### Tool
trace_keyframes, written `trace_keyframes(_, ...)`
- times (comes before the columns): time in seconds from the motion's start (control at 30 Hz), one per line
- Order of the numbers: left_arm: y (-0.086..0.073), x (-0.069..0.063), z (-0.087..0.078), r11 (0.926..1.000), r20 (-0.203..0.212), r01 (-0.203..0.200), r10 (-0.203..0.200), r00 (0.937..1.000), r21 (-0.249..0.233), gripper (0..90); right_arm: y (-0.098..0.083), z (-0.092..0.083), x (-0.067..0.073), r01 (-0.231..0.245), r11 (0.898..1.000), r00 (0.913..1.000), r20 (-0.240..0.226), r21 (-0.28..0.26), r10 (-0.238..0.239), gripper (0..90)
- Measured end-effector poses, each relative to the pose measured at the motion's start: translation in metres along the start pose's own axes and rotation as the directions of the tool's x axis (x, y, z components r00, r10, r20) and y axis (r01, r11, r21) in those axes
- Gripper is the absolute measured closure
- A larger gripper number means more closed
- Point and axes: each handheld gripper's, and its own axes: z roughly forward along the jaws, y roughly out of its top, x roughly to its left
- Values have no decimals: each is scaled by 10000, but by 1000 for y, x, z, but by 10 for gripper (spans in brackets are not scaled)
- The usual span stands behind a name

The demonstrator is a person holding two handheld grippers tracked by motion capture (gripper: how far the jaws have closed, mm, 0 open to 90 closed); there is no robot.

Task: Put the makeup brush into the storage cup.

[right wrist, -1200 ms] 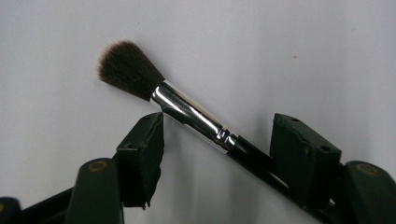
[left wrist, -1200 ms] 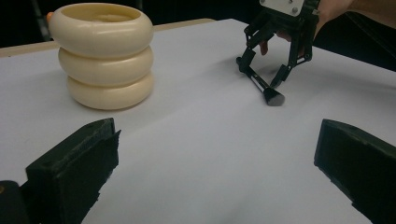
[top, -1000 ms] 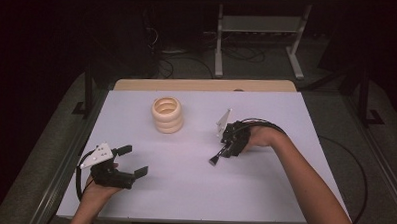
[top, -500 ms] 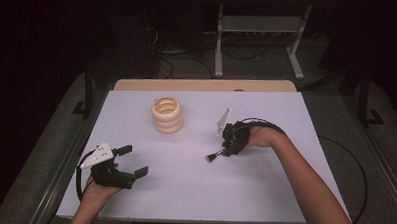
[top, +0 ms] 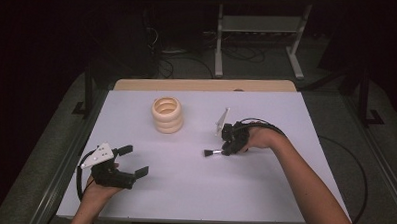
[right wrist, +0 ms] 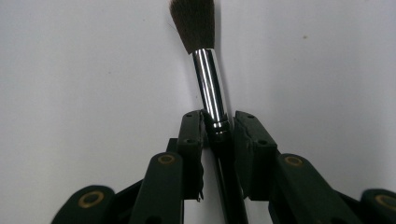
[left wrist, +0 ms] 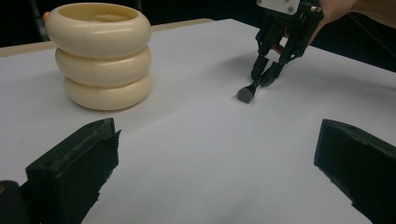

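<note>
A small brush (top: pixel 210 152) with dark bristles and a shiny metal ferrule (right wrist: pixel 210 88) lies low over the white table, bristles pointing left in the high view. My right gripper (top: pixel 225 151) is shut on its handle; its jaws have just been closing, and the pads (right wrist: pixel 192 133) now press it from both sides. From the left gripper view the brush (left wrist: pixel 246 93) sticks out of the right gripper (left wrist: pixel 267 74) with its tip at the table. My left gripper (top: pixel 134 160) rests open near the front left, nothing between its jaws. A stack of three cream rings (top: pixel 167 114) stands behind.
The white table top (top: pixel 263 194) ends in a wooden strip (top: pixel 202 85) at the far side. Cables trail from both grippers. A metal stand (top: pixel 259 39) and loose cables sit on the dark floor beyond the table.
The right gripper's jaws have drawn together onto the brush handle. Both hands have stayed where they were, and the ring stack has not moved.
</note>
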Motion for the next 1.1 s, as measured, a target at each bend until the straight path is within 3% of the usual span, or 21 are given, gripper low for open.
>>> trace_keyframes(0.63, 0, 0, 0, 10000, 2, 24, -24, 10000, 11, 0, 2, 0, 1, -190, 9993, 9997, -141, 309, 194, 731)
trace_keyframes(1.1, 0, 0, 0, 10000, 8, -5, 5, 10000, 42, 0, 22, 5, 2, 284, 9991, 9996, -46, 304, -283, 703)
